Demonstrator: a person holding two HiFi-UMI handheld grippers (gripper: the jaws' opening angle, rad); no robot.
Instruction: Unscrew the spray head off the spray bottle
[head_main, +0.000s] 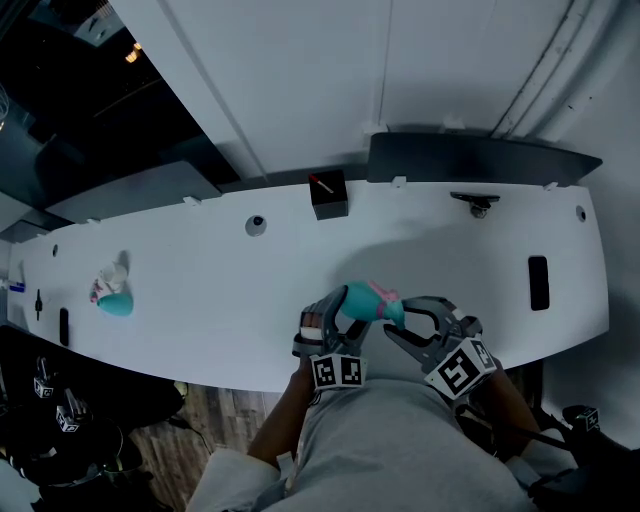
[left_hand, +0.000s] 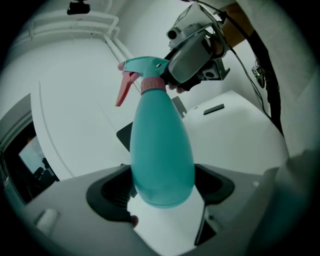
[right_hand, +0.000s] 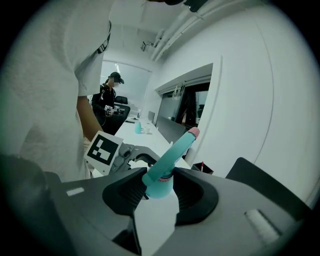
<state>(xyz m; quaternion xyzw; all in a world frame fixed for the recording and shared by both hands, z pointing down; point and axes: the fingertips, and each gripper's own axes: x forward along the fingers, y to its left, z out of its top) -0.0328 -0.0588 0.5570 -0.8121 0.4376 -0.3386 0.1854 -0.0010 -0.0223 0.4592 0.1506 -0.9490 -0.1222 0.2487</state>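
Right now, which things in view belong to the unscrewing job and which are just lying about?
In the job: spray bottle, spray head, left gripper, right gripper.
Lying about: second spray bottle, black box, black slab.

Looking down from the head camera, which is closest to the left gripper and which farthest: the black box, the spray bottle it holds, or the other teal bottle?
1. The spray bottle, held in the left gripper.
2. The black box, middle of the back edge of the table.
3. The other teal bottle, far left on the table.
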